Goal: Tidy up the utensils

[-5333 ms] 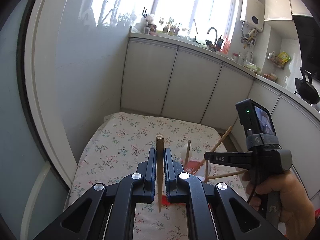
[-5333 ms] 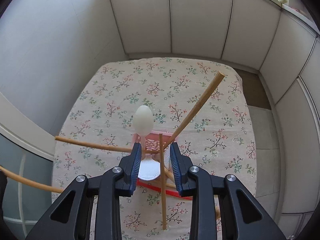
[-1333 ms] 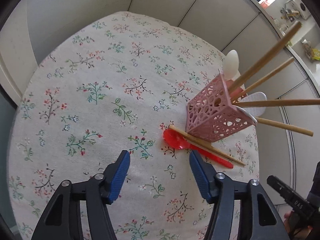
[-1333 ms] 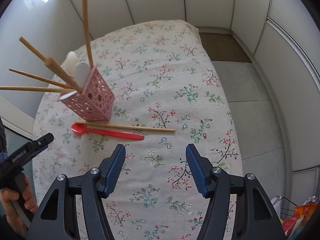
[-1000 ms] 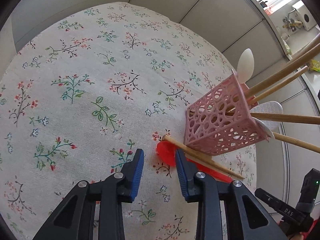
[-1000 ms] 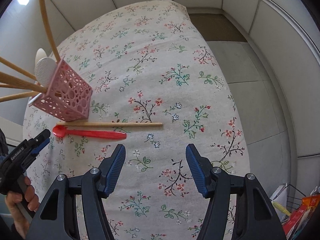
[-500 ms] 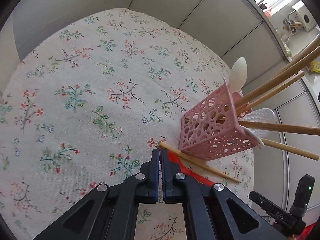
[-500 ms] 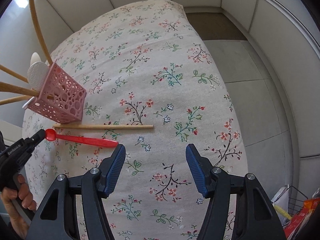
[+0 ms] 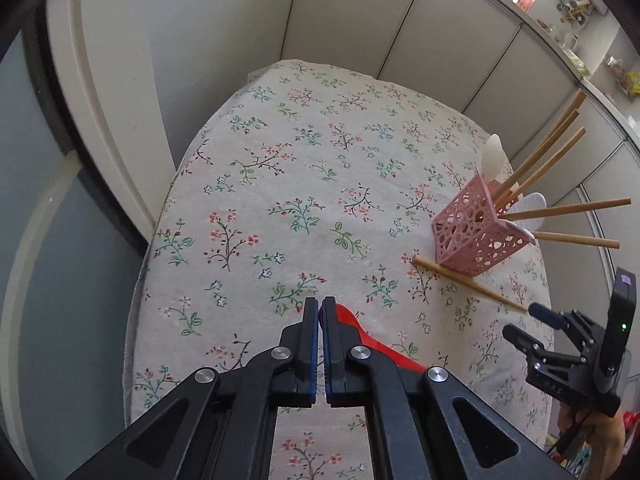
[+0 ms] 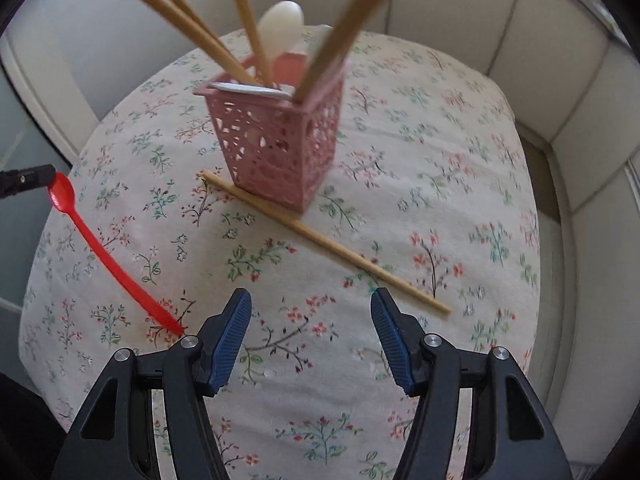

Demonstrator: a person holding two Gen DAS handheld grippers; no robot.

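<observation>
My left gripper (image 9: 320,304) is shut on the bowl end of a red plastic spoon (image 9: 372,340). In the right wrist view the spoon (image 10: 104,256) hangs from the left gripper's tips (image 10: 28,178) with its handle tip low over the cloth. A pink perforated utensil basket (image 10: 280,136) (image 9: 476,232) holds several wooden chopsticks and two white spoons. One loose wooden chopstick (image 10: 320,240) (image 9: 464,282) lies on the cloth against the basket's base. My right gripper (image 10: 310,336) is open and empty, low over the cloth in front of the chopstick.
The table carries a floral tablecloth (image 9: 304,184). White cabinet fronts (image 9: 440,44) run along the far side and a pale wall (image 9: 192,40) on the left. The table's left edge (image 9: 160,216) drops off beside a door frame.
My left gripper closed on the red spoon's bowl and pulled it left, away from the basket. My right gripper swung round to face the basket and the loose chopstick.
</observation>
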